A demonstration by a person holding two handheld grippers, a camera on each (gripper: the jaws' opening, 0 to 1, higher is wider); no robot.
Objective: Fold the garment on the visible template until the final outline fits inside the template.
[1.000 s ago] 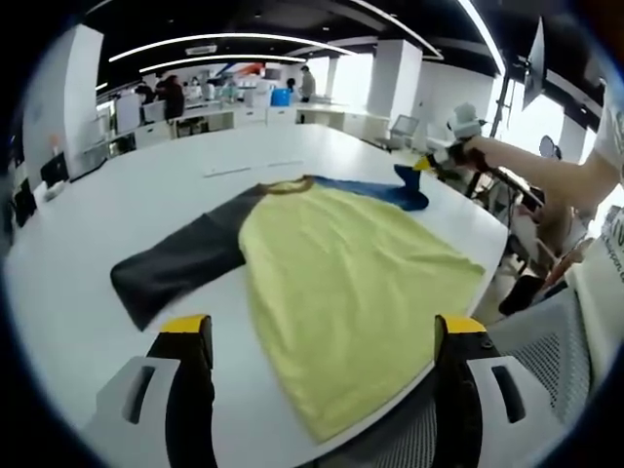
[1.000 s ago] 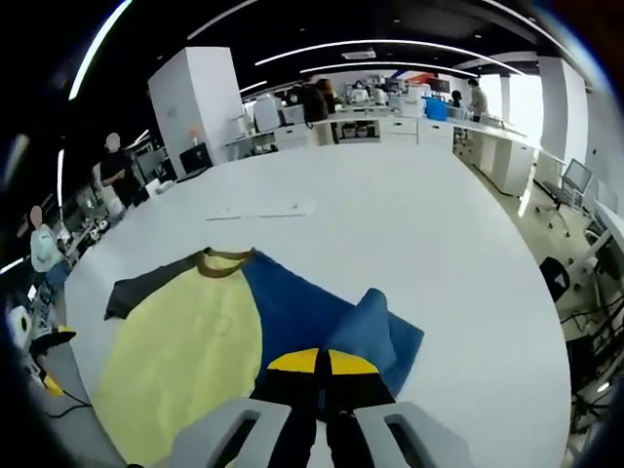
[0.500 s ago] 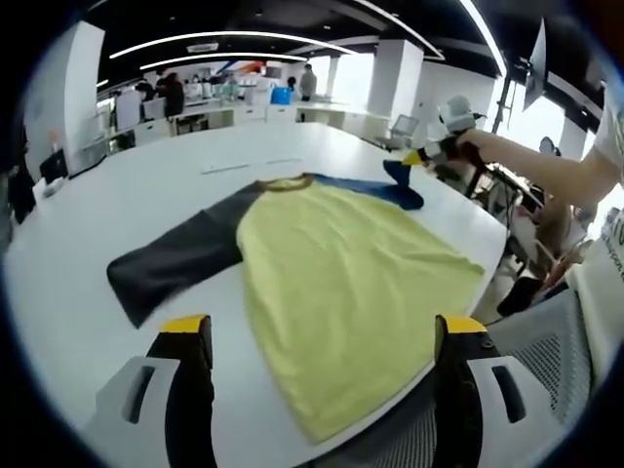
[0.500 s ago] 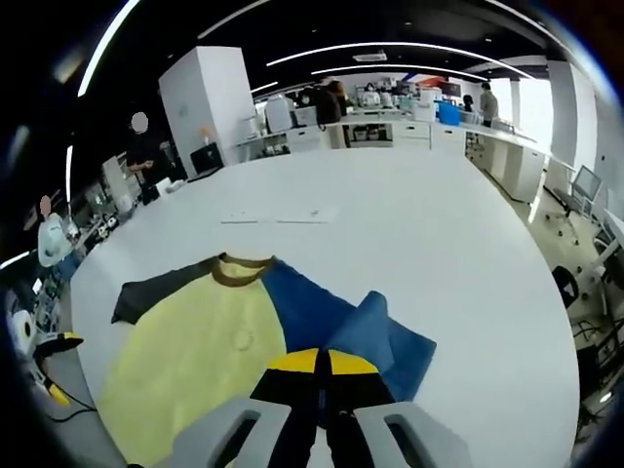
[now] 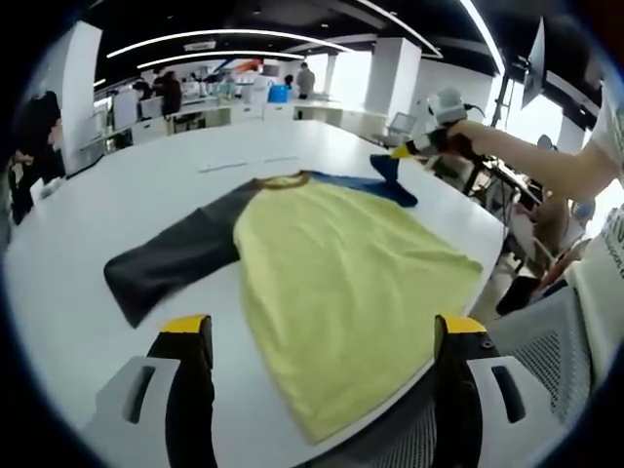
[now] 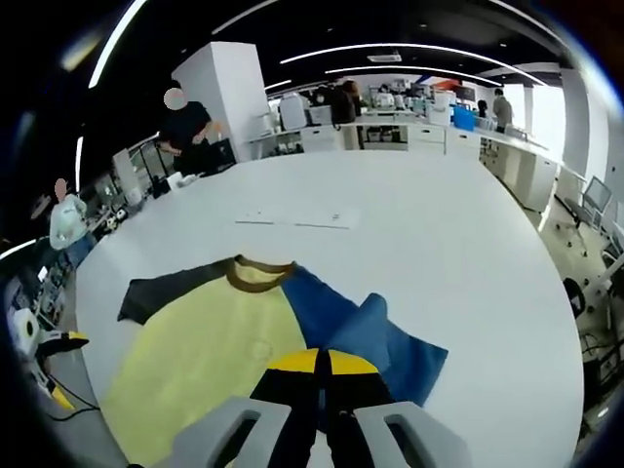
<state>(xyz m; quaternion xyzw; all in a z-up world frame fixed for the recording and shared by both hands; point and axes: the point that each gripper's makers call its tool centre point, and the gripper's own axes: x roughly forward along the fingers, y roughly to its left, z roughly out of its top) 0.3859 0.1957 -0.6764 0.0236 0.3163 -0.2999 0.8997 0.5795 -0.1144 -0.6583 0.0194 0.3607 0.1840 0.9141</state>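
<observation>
A shirt with a yellow body, a dark grey sleeve, a blue sleeve and a brown collar lies flat on the white table. My left gripper hangs open above the near table edge, in front of the hem, holding nothing. My right gripper is shut on the blue sleeve, whose end is lifted and folded over itself. In the left gripper view the right gripper shows at the far right, held by a person's hand.
Thin marks or paper strips lie on the table beyond the collar. A grey mesh chair stands by the near right table edge. Desks and people are in the background. The other gripper shows at the left.
The right gripper has moved the lifted blue sleeve end slightly up and towards the shirt. Both views have shifted a little. The left gripper stays open in place.
</observation>
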